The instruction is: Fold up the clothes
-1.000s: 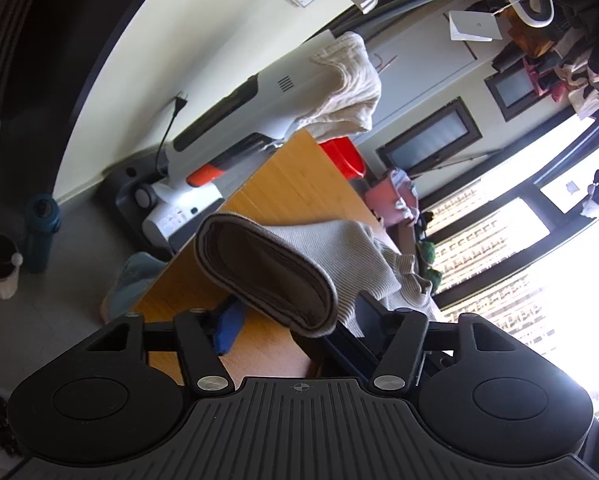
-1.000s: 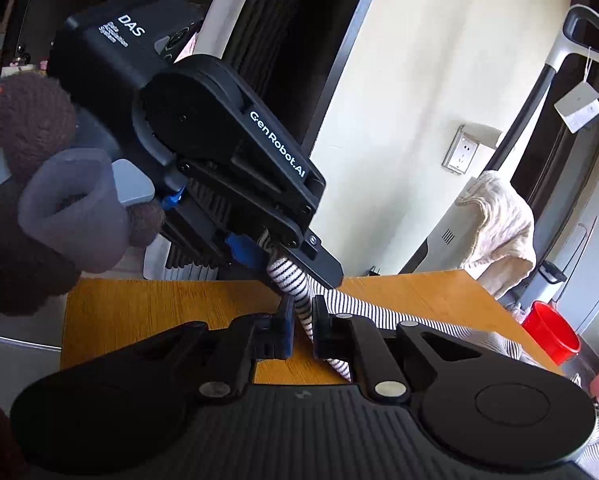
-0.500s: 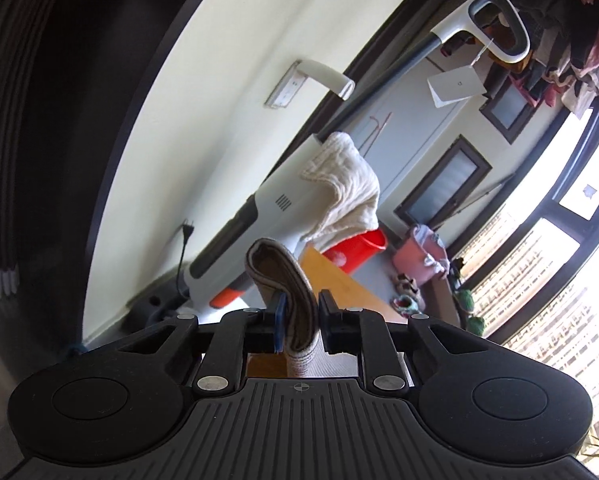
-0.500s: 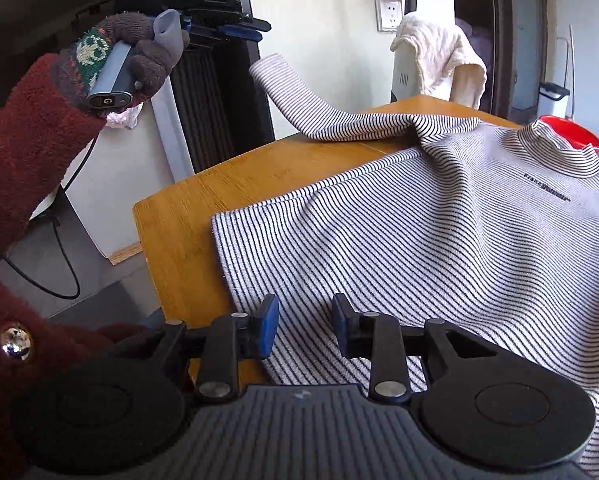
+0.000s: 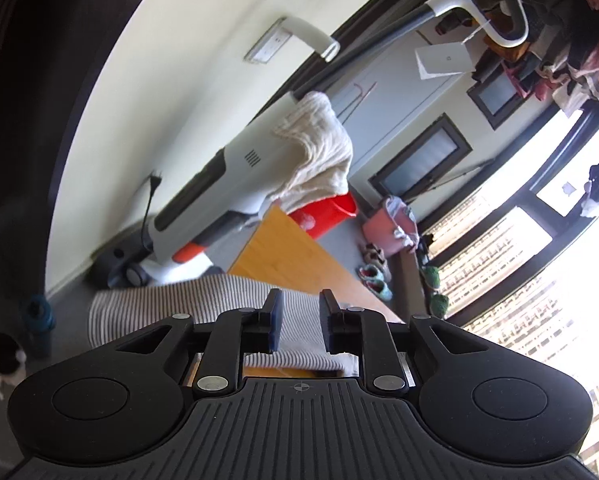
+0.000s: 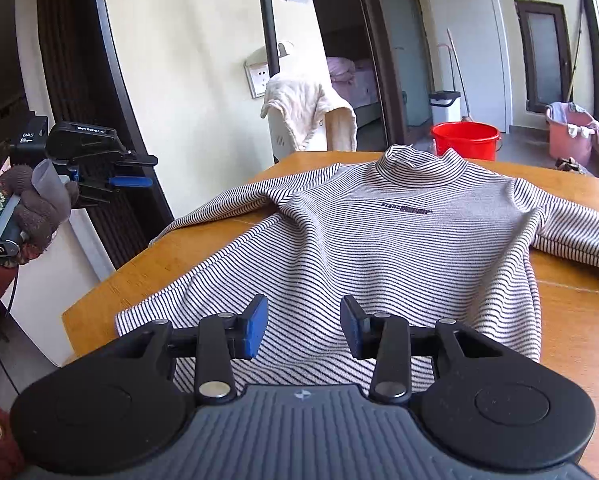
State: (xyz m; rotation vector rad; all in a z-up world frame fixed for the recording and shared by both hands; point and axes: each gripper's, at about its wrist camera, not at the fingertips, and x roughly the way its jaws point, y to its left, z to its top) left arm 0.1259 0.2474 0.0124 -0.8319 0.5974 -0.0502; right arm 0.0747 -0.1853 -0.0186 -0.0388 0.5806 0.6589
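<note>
A striped long-sleeved turtleneck top (image 6: pixel 371 240) lies spread face up on the wooden table (image 6: pixel 571 308), collar at the far side, one sleeve out to each side. My right gripper (image 6: pixel 303 326) is open and empty above the top's near hem. My left gripper (image 5: pixel 299 320) is open above the left sleeve (image 5: pixel 171 308), which lies on the table below it. In the right wrist view the left gripper (image 6: pixel 133 170) hangs off the table's left side, apart from the sleeve end (image 6: pixel 203 218).
An upright vacuum with a cream towel (image 6: pixel 307 114) draped on it stands behind the table. A red bucket (image 6: pixel 465 140) and a pink basket (image 6: pixel 571 130) stand on the floor beyond. A white cabinet (image 6: pixel 59 280) stands left of the table.
My left gripper has opened and let go of the sleeve, which has dropped onto the table. My right gripper, shut on the cloth a second ago, has opened and drawn back to the hem.
</note>
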